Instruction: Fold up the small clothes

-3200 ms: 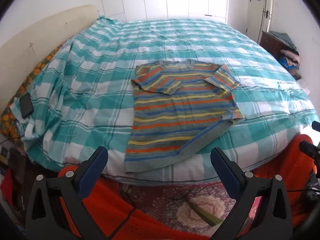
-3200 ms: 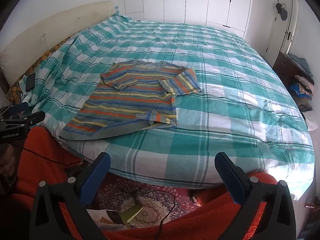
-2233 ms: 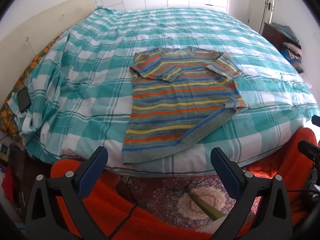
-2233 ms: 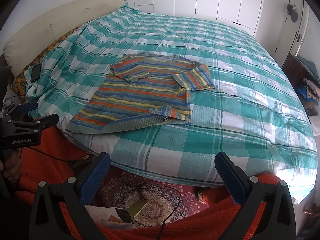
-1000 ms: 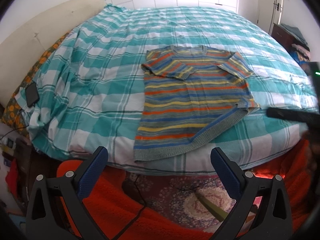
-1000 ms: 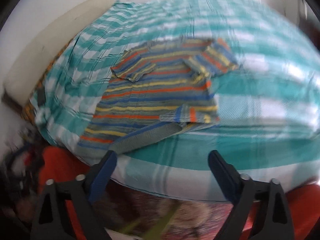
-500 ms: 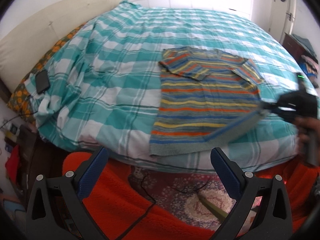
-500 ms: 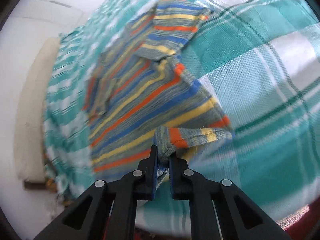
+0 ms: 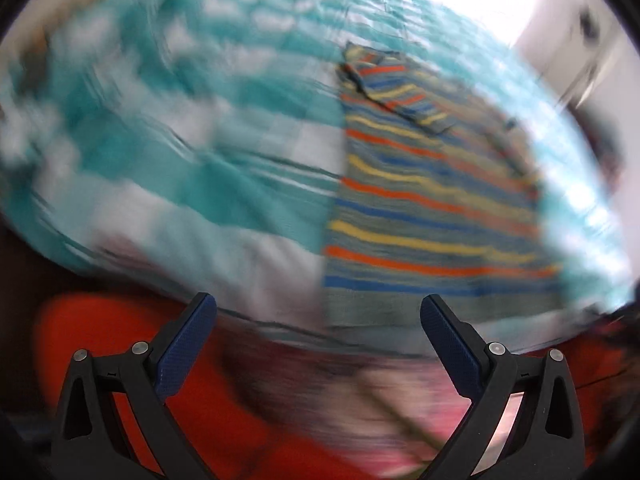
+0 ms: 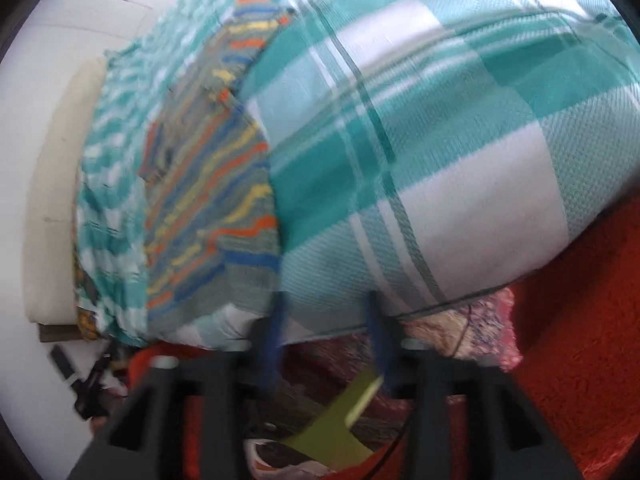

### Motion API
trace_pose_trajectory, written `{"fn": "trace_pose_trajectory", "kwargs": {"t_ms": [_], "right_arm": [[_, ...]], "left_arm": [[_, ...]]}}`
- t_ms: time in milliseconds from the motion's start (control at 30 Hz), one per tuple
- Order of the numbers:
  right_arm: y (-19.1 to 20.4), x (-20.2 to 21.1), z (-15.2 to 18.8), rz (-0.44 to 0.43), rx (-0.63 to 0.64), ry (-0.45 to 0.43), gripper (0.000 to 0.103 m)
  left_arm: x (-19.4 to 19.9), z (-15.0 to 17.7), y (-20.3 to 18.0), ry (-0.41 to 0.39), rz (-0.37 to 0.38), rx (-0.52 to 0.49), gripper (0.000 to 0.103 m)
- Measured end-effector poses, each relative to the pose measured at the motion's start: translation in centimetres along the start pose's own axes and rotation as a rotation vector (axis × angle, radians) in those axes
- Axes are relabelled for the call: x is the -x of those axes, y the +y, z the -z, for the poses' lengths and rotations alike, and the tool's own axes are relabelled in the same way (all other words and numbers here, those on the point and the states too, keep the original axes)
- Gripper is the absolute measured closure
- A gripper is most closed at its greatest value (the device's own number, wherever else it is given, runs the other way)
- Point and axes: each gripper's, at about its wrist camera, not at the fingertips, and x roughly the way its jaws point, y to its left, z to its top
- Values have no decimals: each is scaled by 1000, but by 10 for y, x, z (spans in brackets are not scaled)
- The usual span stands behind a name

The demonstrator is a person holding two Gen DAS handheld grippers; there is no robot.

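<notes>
Striped knit, the small sweater, is seen in the left wrist view spread flat on the teal checked bedspread, right of centre, presumably laid out so its hem can be reached for folding. The left gripper is held with fingers wide apart and empty; the grey hem lies just above the right finger, untouched.

In the right wrist view, the sweater is stretched along the left of the frame. The right gripper, at bottom centre, has its jaws just reopened, with nothing between them; the hem corner lies just above and left of the left finger.
</notes>
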Motion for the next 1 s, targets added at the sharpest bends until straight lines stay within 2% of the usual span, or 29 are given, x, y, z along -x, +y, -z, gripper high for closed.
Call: {"fn": "trace_pose_trajectory", "kwargs": {"t_ms": [67, 100, 133, 200, 233, 333, 367, 400, 433, 467, 500, 667, 733, 767, 867, 1000], "right_arm": [[10, 1, -4, -47, 47, -5, 41], [13, -1, -6, -64, 55, 1, 41], [13, -3, -7, -78, 53, 4, 41], [11, -12, -9, -98, 23, 10, 41], [10, -20, -7, -108, 1, 16, 41], [9, -37, -6, -150, -33, 43, 40], [9, -41, -5, -168, -35, 47, 41], [12, -46, -5, -190, -26, 52, 41], [15, -49, -5, -204, -8, 61, 56], [18, -51, -5, -200, 12, 75, 100], [22, -49, -6, -187, 32, 78, 97], [43, -10, -9, -132, 185, 61, 98], [47, -15, -8, -77, 227, 88, 98], [46, -25, -7, -40, 236, 111, 97], [32, -62, -3, 23, 196, 195, 97], [34, -59, -1, 22, 197, 158, 97]], "left_arm": [[-11, 1, 12, 24, 146, 114, 2], [-18, 1, 12, 39, 188, 139, 4], [-25, 2, 9, 58, 197, 137, 6], [-38, 4, -3, 92, 130, 71, 27], [-43, 4, -7, 106, 103, 47, 31], [-62, 5, -18, 148, 28, 5, 56], [-66, 5, -18, 160, 2, -6, 73], [-71, 5, -19, 170, -28, -20, 98], [-73, 5, -21, 177, -40, -28, 99], [-70, 4, -20, 176, -28, -23, 100], [-63, 3, -18, 171, -5, -16, 100], [-25, -8, 1, 140, 74, 12, 100], [-29, -9, 2, 151, 53, -9, 100], [-36, -9, -2, 164, 19, -34, 100], [-61, -5, -7, 214, -60, -61, 100], [-65, -1, -6, 205, -96, -56, 100]]}}
